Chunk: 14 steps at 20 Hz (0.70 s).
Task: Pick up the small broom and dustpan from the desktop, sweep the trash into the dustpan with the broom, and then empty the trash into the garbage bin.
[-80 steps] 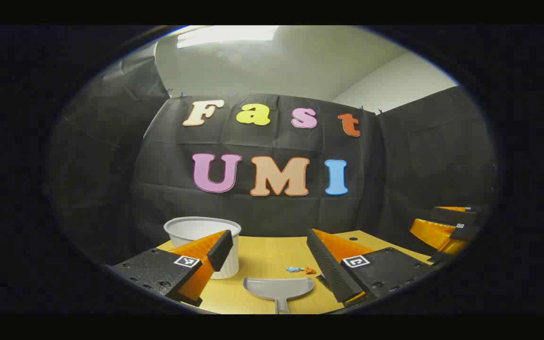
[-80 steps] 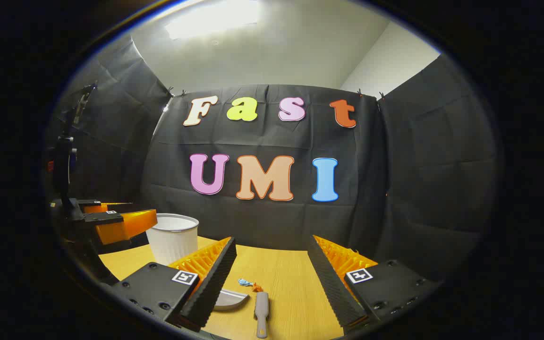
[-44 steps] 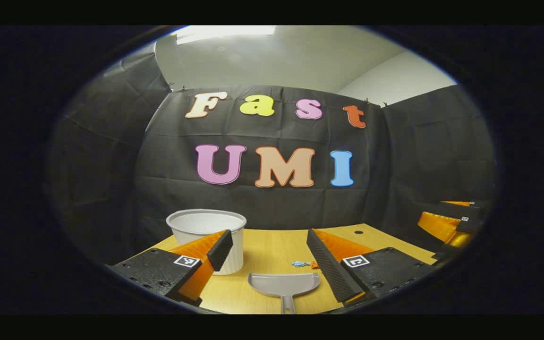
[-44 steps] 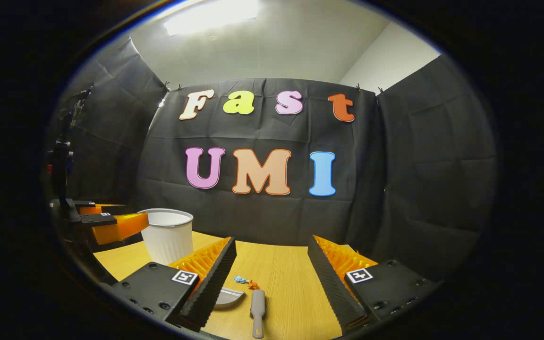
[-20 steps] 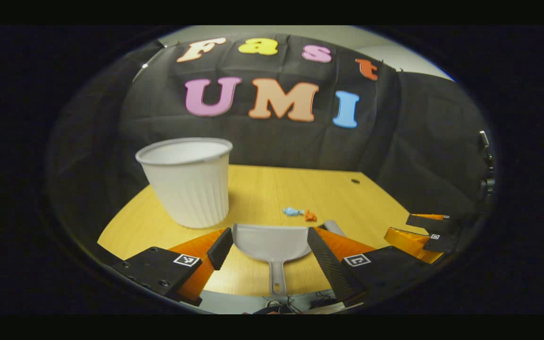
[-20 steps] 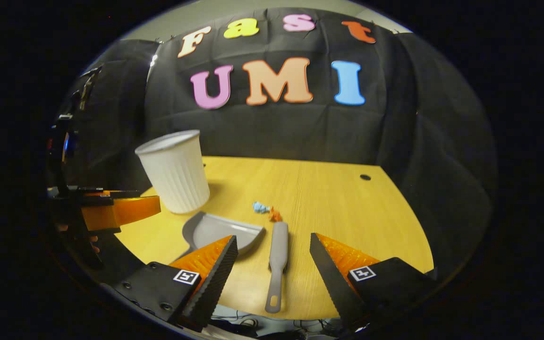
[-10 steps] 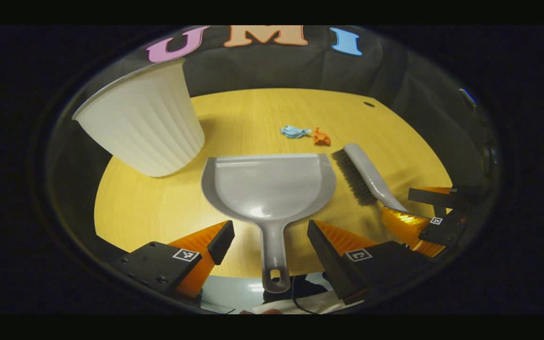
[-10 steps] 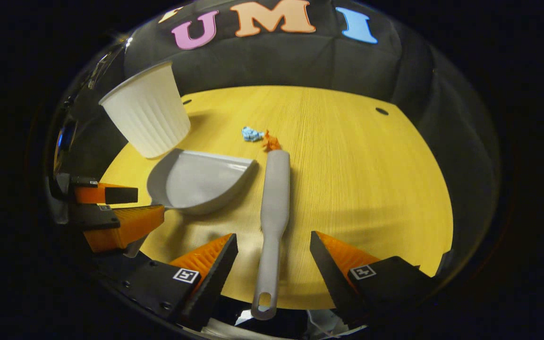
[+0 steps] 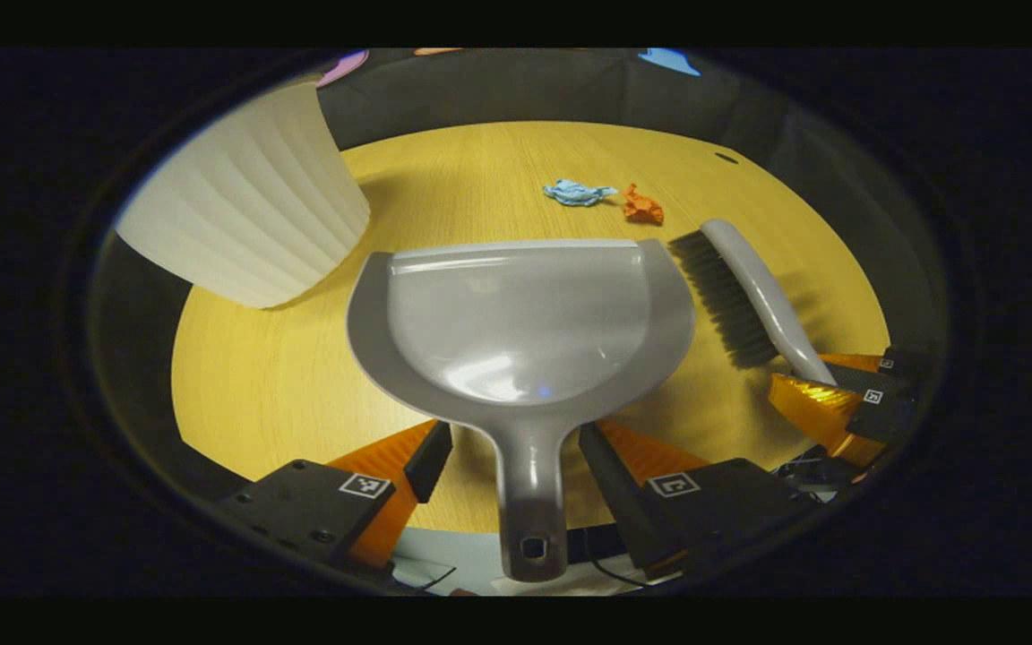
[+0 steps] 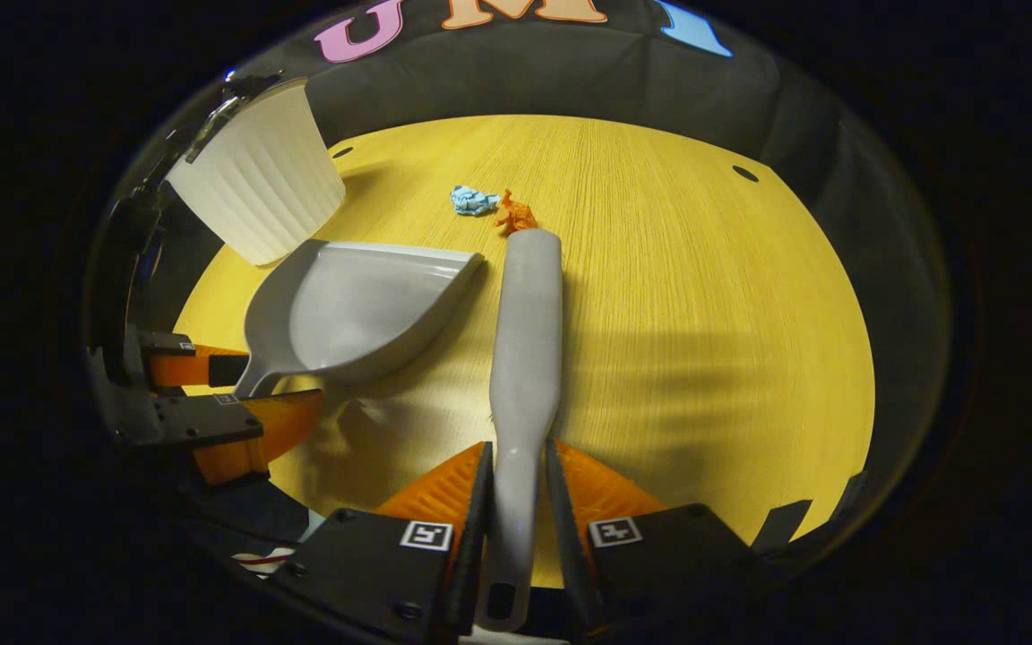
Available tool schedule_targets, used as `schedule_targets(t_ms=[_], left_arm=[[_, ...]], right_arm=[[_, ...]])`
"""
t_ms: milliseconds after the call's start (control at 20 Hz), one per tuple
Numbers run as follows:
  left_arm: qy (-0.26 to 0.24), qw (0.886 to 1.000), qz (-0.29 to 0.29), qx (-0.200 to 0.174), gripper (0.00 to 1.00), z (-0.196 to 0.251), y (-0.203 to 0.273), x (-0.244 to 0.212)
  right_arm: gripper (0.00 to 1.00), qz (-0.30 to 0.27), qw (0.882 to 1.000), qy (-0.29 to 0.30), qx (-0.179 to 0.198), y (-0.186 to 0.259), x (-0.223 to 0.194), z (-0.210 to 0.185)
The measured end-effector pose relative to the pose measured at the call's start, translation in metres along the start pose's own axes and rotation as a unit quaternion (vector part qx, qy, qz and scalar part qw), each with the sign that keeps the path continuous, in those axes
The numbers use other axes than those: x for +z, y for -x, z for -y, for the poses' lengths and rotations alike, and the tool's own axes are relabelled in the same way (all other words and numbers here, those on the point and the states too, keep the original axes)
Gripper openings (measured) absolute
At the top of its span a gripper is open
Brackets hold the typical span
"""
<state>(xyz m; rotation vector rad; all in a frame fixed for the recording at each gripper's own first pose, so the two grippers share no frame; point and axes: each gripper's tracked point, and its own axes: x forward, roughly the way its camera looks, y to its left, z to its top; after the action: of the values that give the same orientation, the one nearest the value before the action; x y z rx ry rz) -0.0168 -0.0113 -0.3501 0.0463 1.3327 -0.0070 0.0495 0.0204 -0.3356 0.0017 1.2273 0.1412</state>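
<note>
Between right tongs [image 10: 516, 475]: broom [image 10: 525, 349] handle, bristles hidden; contact unclear.

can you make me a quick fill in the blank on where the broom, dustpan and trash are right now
1. The right gripper has its two fingers closed on the handle of the ____.
2. The dustpan lies between the broom and the white ____.
3. The handle of the dustpan sits between the fingers of the ____ gripper.
4. The blue scrap and the orange scrap lie on the ____, not in the dustpan.

Missing words: broom; bin; left; table
</note>
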Motion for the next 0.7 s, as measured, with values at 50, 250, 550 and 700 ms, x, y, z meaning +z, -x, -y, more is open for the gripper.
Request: schedule_targets(t_ms=[50,250,550,700], left_arm=[[0.004,1.0,-0.003,-0.003,0.84,0.002,-0.001,-0.002],[0.021,1.0,-0.013,0.003,0.35,-0.002,-0.007,-0.009],[0.015,1.0,-0.002,-0.007,0.29,-0.003,-0.007,-0.006],[0.011,0.999,0.026,-0.023,0.27,-0.009,-0.001,0.0]], right_arm=[[0.36,-0.003,1.0,-0.002,-0.001,0.002,0.0,0.001],[0.25,-0.024,0.999,-0.023,0.014,0.0,-0.002,-0.003],[0.2,-0.021,0.999,-0.019,0.031,0.001,-0.001,-0.003],[0.2,-0.007,0.999,-0.014,0.052,0.007,0.003,-0.001]])
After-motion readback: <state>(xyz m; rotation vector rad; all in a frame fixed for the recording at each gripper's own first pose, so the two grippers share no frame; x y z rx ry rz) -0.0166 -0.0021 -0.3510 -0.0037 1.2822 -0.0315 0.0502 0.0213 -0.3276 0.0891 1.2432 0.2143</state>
